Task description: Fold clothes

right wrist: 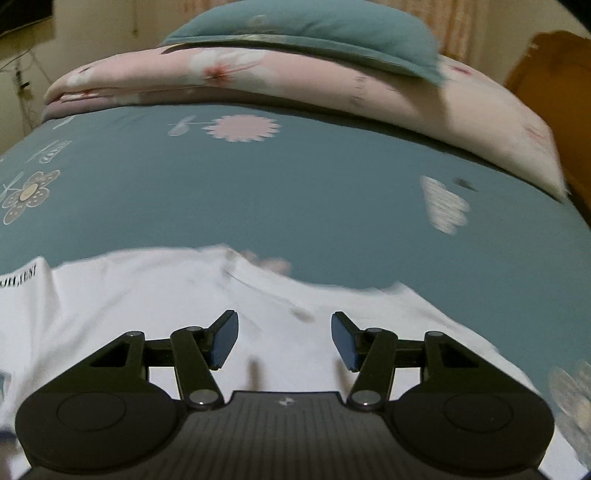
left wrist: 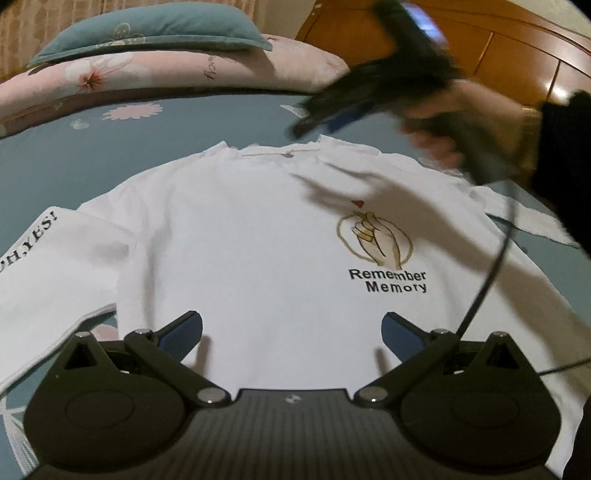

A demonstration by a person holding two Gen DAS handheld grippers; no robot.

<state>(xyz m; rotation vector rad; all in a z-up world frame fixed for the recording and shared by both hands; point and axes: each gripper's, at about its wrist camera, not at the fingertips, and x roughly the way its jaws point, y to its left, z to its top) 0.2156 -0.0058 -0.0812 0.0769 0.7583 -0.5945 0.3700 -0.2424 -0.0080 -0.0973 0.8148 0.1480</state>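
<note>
A white long-sleeved shirt (left wrist: 258, 236) lies front up on the teal bedsheet (left wrist: 110, 147), with a hand drawing and "Remember Memory" printed on the chest (left wrist: 384, 254). Its left sleeve (left wrist: 48, 266) with black lettering spreads out to the left. My left gripper (left wrist: 291, 332) hovers over the shirt's lower body, open, with nothing between its fingers. My right gripper (left wrist: 314, 118), blurred and held by a hand (left wrist: 461, 122), is above the collar at the upper right. In the right wrist view the right gripper (right wrist: 284, 339) is open over the shirt's neck area (right wrist: 236, 280) and holds nothing.
A folded pink floral quilt (right wrist: 295, 77) with a teal pillow (right wrist: 303, 26) on top lies across the far side of the bed. A wooden headboard (left wrist: 498, 48) stands at the upper right. A black cable (left wrist: 491, 266) hangs from the right gripper across the shirt.
</note>
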